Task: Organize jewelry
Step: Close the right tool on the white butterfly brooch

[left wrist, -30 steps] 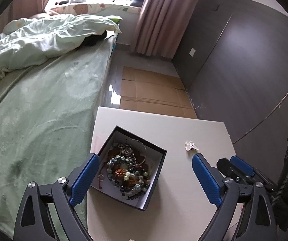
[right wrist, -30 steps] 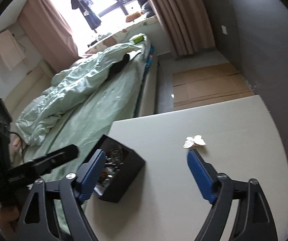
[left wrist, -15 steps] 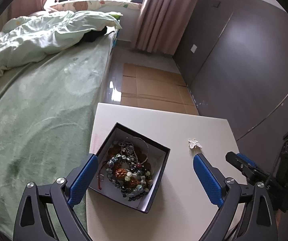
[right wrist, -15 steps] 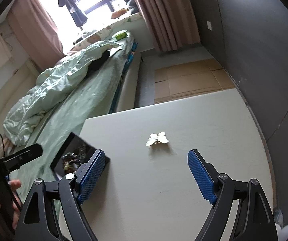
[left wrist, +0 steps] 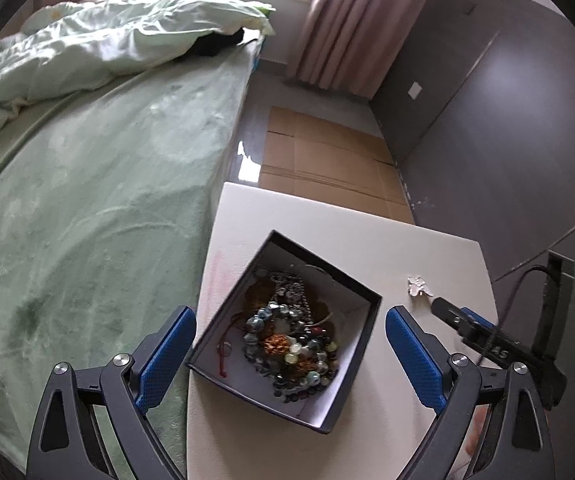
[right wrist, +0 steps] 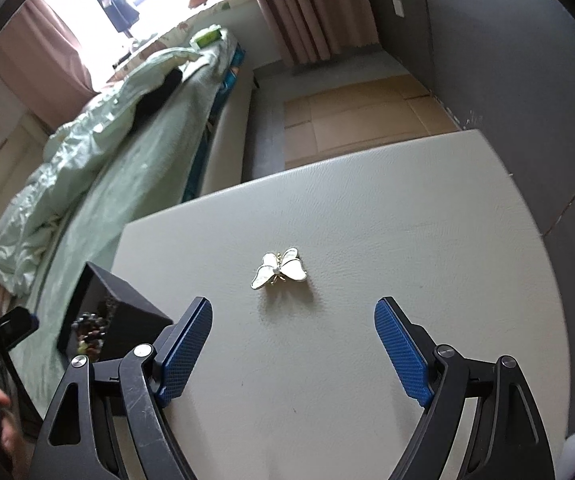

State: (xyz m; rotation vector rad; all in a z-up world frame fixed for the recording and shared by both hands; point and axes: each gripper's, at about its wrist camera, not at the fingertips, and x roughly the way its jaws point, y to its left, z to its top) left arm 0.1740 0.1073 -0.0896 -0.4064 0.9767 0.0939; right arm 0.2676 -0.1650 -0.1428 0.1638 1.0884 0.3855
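While unladen, right hand-held gripper (right wrist: 291, 316) agape

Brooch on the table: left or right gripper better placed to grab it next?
Right. The right gripper is open and the brooch lies just ahead of it, centred between its fingers. The left gripper is open too, but straddles the box, with the brooch off to its side.

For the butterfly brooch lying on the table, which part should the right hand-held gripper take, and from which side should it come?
Probably the two white wings of the butterfly brooch, pinched edge to edge from above. It lies flat on the table with nothing close around it, so a level approach would find little to catch. The right hand-held gripper stands open just short of it, so tipping the fingers down over it seems the safest way.
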